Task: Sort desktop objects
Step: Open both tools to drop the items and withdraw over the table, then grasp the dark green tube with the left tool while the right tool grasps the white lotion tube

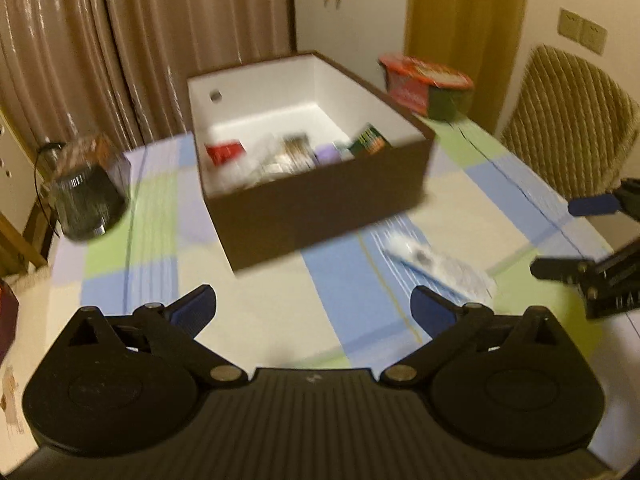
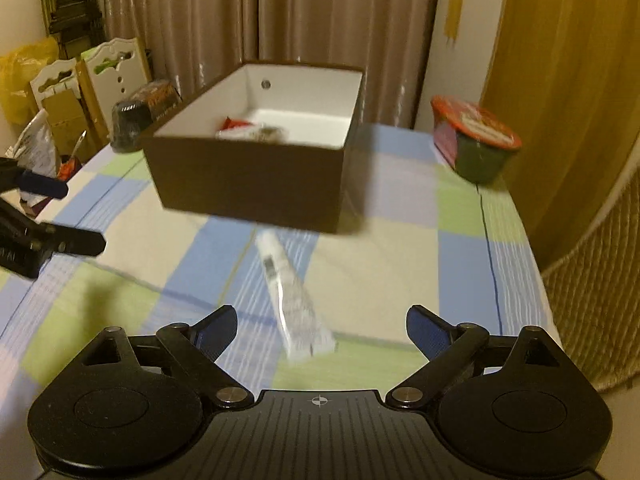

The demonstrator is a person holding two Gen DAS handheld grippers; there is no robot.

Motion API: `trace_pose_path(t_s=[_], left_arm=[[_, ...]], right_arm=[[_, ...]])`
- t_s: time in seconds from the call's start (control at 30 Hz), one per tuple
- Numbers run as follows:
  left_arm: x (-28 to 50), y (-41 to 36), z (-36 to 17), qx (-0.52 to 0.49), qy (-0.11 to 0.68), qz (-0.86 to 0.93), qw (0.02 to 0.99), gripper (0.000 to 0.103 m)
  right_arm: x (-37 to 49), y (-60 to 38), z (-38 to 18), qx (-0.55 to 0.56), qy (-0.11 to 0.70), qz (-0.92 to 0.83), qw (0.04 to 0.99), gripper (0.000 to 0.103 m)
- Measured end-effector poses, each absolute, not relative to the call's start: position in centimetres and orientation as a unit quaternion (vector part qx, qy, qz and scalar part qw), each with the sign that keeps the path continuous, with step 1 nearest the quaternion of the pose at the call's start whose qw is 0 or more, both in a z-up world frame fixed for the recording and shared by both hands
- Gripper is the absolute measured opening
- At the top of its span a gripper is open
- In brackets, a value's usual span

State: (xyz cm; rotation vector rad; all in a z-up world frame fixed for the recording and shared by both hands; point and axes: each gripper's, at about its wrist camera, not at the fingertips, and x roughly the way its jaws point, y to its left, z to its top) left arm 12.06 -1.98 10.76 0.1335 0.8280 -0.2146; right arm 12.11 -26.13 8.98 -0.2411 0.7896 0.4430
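Nearest the lens, left tongs [image 1: 314,308] spread wide with nothing between the blue pads [image 1: 196,308]; right tongs [image 2: 320,330] likewise gaping and empty, hanging over the near end of a white packet [image 2: 294,304]. Packet flat on the checked cloth of the desk [image 2: 400,264], just in front of the brown box [image 2: 248,180], its far end close to the box's front wall, touching neither pair of tongs. Inside the box, on the white floor toward its near wall, a blurred heap: red packet [image 1: 224,152], clear wrappers, pale purple item [image 1: 326,154], green carton [image 1: 370,140]. Left of the box, beside its far corner, a dark cup with a patterned lid [image 1: 86,196]. Right of the box, a red-lidded green bowl [image 1: 430,86], apart from it. Behind the box, brown curtains [image 1: 120,40]; further right of the box, past the desk edge, a woven chair [image 1: 568,120]. Both views motion-blurred.
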Motion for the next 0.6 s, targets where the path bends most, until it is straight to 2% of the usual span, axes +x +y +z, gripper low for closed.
trace_pose_path(t_s=[0.23,0.6], left_arm=[[7.2,-3.1,8.5,0.073,0.432,-0.115,0.892,0.102],[4.0,-3.3,7.5,0.068,0.46,-0.13,0.876,0.102]], right_arm=[[9.6,-26.7,8.9,-0.116,0.384,0.215,0.89,0.094],[8.6,-26.4,8.4,-0.099,0.395,0.227,0.885,0.094]])
